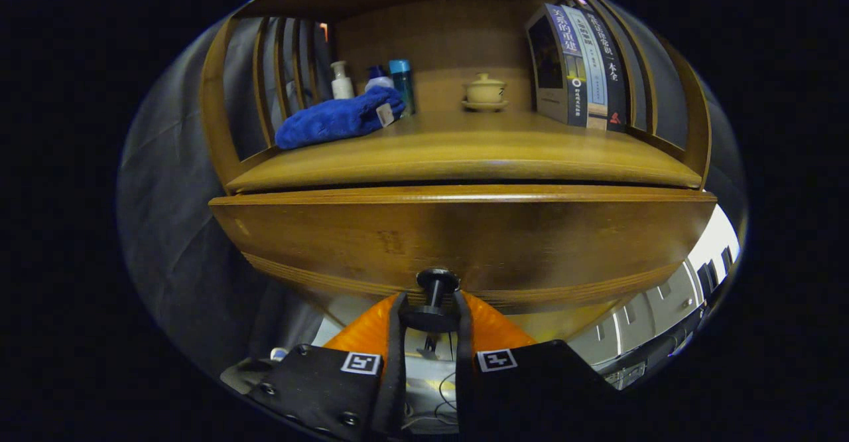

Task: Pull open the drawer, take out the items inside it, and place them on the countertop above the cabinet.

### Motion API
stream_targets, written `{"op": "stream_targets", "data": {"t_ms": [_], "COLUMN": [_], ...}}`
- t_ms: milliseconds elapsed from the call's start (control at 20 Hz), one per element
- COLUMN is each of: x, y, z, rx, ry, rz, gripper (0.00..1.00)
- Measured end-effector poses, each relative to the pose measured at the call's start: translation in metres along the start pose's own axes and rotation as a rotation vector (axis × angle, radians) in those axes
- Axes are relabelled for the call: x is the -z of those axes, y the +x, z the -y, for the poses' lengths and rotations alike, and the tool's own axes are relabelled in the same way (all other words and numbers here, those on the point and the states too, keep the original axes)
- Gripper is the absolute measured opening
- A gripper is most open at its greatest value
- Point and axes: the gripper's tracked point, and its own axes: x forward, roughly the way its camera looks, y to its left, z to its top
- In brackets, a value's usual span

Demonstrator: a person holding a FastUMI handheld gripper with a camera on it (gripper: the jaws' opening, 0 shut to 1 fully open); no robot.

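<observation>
While the gripper [429, 312] sits low in the middle of the frame, its two fingers [396, 336] are pressed in on either side of the dark drawer knob [436, 291], pinching its stem. The knob juts from the wooden drawer front [464, 236], which spans the middle of the frame just above the fingers. Directly over the drawer lies the countertop [477, 153], a bare wooden shelf surface across most of its width. On it at the upper left rests a folded blue towel [338, 118], with three small bottles [378, 80] standing just behind it. A lidded cream cup on a saucer [485, 91] stands near the back, upper centre. Several upright books [584, 64] lean at the upper right.
</observation>
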Motion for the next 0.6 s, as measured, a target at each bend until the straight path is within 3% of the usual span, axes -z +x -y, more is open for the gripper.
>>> {"op": "stream_targets", "data": {"t_ms": [600], "x": [0.057], "y": [-0.078], "z": [-0.023], "rx": [-0.075], "ry": [-0.082], "rz": [-0.095], "gripper": [0.39]}}
